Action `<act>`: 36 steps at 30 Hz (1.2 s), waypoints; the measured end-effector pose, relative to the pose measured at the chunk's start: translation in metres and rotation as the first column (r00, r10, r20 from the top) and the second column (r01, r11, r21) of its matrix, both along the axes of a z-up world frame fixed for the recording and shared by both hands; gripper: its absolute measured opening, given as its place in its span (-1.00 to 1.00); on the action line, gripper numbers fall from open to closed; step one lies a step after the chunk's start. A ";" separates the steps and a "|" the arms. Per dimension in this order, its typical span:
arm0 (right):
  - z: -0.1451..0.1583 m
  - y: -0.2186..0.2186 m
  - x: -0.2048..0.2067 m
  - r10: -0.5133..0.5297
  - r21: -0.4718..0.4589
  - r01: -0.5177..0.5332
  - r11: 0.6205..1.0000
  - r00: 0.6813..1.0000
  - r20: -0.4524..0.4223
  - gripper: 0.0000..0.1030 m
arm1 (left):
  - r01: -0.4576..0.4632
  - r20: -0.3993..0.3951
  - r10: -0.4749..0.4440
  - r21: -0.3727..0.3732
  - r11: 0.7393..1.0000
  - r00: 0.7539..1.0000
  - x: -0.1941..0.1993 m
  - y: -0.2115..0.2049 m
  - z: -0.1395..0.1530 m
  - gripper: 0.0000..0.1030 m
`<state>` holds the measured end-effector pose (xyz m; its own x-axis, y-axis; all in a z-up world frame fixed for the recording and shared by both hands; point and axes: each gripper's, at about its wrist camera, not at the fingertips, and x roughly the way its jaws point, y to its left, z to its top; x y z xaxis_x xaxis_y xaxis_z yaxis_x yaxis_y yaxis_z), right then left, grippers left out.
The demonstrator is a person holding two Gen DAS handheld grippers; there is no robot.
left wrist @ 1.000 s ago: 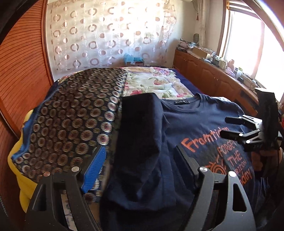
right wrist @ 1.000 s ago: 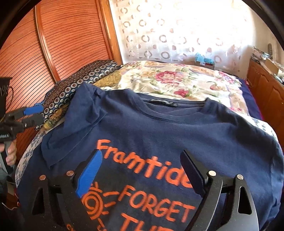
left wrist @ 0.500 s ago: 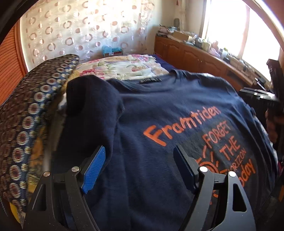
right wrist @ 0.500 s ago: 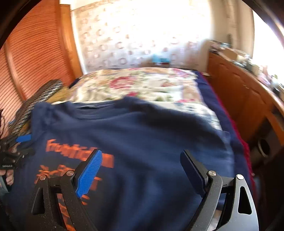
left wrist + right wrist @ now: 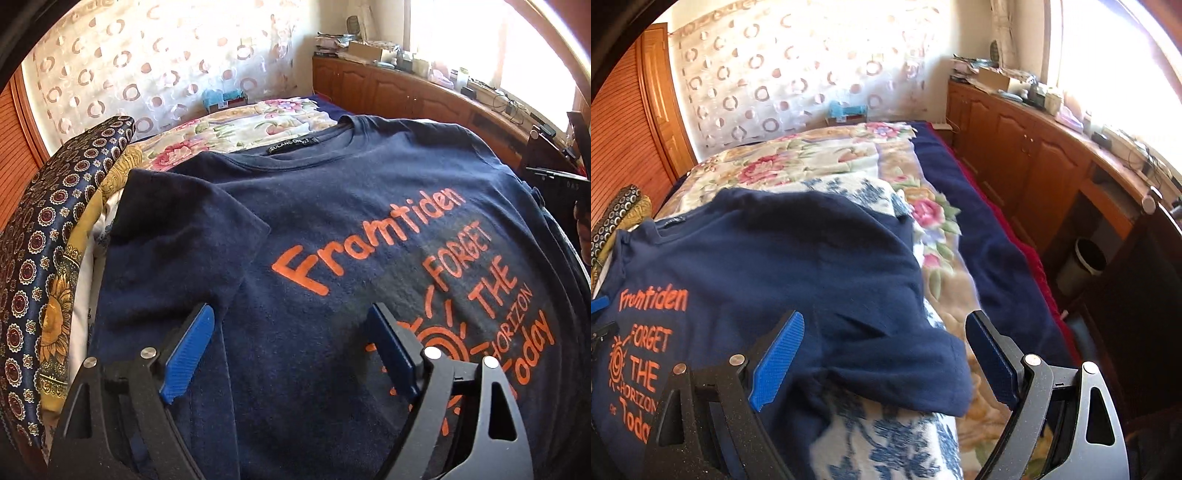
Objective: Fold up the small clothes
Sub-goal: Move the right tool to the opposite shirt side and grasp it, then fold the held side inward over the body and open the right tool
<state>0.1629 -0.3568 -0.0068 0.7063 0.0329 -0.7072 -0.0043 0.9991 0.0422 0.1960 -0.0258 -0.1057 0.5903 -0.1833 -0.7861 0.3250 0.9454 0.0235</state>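
A navy T-shirt point(image 5: 351, 206) with orange "Framtiden FORGET THE HORIZON Today" print lies face up on the bed. Its left sleeve point(image 5: 177, 236) is folded in over the body. My left gripper point(image 5: 291, 354) is open and empty, just above the shirt near that sleeve's hem. In the right wrist view the shirt point(image 5: 757, 266) lies to the left and its right sleeve point(image 5: 916, 369) lies spread out on the bedding. My right gripper point(image 5: 886, 358) is open and empty, with the sleeve between its fingers. The right gripper also shows at the edge of the left wrist view point(image 5: 565, 184).
A floral bedspread point(image 5: 827, 166) with a dark blue border covers the bed. A patterned dark cloth point(image 5: 44, 221) is piled at the left. Wooden cabinets point(image 5: 1034, 147) with clutter run along the right wall. A bin point(image 5: 1082, 266) stands on the floor.
Both grippers stayed open. The left one swung right, from the patterned cloth and sleeve toward the shirt's print. The right one swung right, from the print to the right sleeve.
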 end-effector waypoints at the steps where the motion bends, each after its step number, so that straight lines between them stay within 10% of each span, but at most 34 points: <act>1: 0.001 0.002 -0.001 -0.002 0.005 0.002 1.000 1.000 -0.008 0.75 | 0.000 -0.003 0.000 -0.006 1.000 1.000 0.001 0.001 0.000 0.66; 8: 0.003 -0.018 0.024 -0.004 0.073 0.009 0.997 0.998 -0.065 0.64 | 0.000 0.000 0.000 0.000 1.000 1.000 0.002 0.003 0.001 0.67; 19: 0.008 -0.041 0.029 0.039 0.235 -0.014 0.972 0.994 -0.101 -0.09 | 0.000 0.002 0.000 0.003 1.000 1.000 0.002 0.001 0.000 0.67; 25: 0.014 -0.039 0.020 -0.008 0.111 0.016 0.994 0.997 -0.073 -0.84 | -0.001 0.002 0.001 0.003 1.000 1.000 0.002 0.000 0.000 0.67; 36: 0.065 0.012 -0.008 0.136 0.019 -0.141 0.990 0.980 0.146 -0.90 | -0.016 -0.005 0.016 0.012 1.000 1.000 0.002 -0.002 0.002 0.67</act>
